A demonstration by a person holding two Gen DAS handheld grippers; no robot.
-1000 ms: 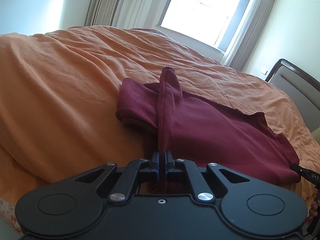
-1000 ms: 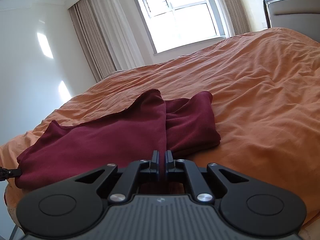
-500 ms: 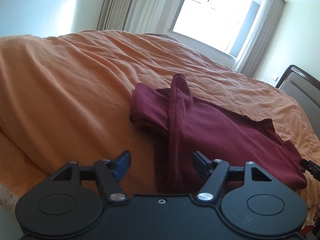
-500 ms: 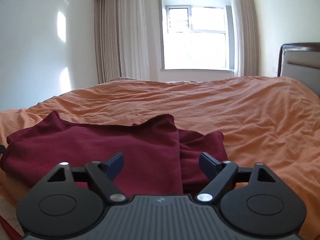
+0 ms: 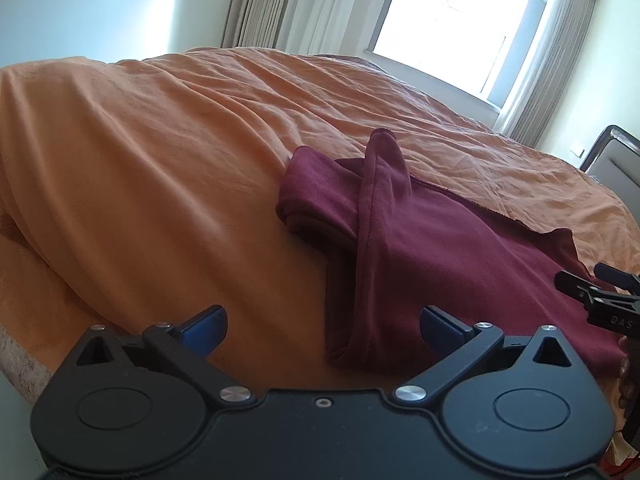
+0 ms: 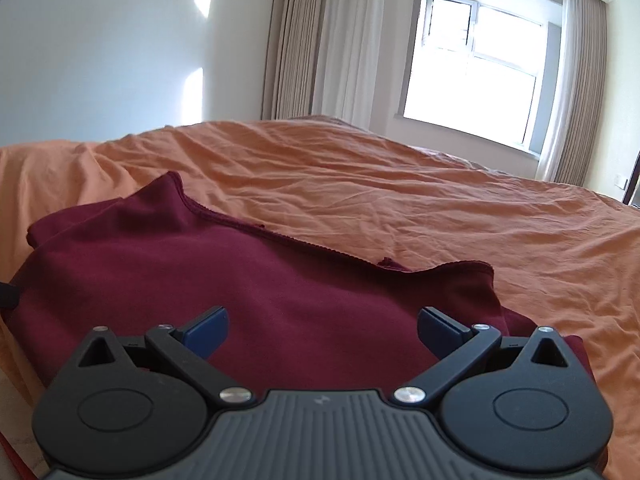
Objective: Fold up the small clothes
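A dark red garment [image 5: 432,248] lies folded on the orange bed cover, near the bed's front edge. It also shows in the right wrist view [image 6: 248,272]. My left gripper [image 5: 322,326] is open and empty, just in front of the garment's near left corner. My right gripper [image 6: 323,326] is open and empty, low over the garment's near edge. The right gripper's tip also shows at the right edge of the left wrist view [image 5: 592,296], by the garment's right end.
The orange bed cover [image 5: 160,168] is wrinkled and fills most of both views. A headboard [image 5: 616,160] stands at the far right. A window with curtains [image 6: 476,76] is behind the bed. The bed's front edge [image 5: 20,364] drops off at the lower left.
Both grippers were shut on the garment's near edge a second ago. They have opened and let it go. The garment now lies flat, and both grippers have drawn back slightly.
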